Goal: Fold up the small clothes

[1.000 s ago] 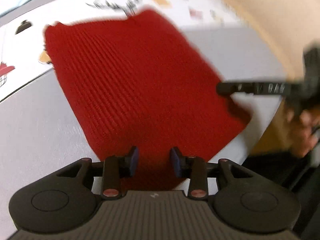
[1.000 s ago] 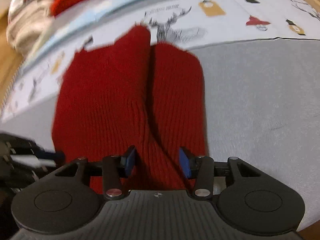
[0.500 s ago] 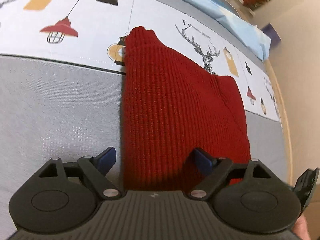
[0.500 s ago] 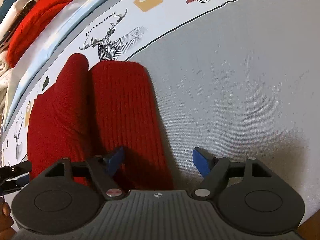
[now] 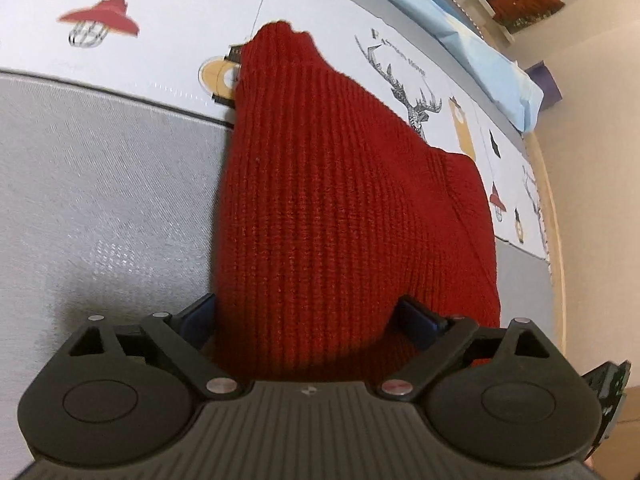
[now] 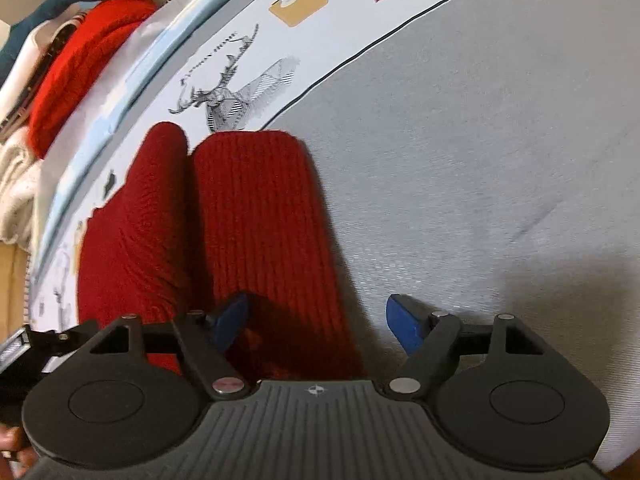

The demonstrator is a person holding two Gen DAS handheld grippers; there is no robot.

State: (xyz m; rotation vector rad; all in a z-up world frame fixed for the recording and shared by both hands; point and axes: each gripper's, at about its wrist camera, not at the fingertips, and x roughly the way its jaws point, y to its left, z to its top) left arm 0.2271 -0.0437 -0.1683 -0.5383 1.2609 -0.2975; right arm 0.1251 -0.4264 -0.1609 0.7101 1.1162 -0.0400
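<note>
One ribbed red knit garment [image 5: 340, 216], folded, grey woven cloth [image 6: 480, 140]

A dark red ribbed knit garment [image 5: 340, 208] lies folded on a bed cover [image 5: 100, 184], its near part on the cover's plain grey panel, its far end across the black seam line onto the white band printed with lamps and a deer. Two rounded lobes lie side by side.
</note>
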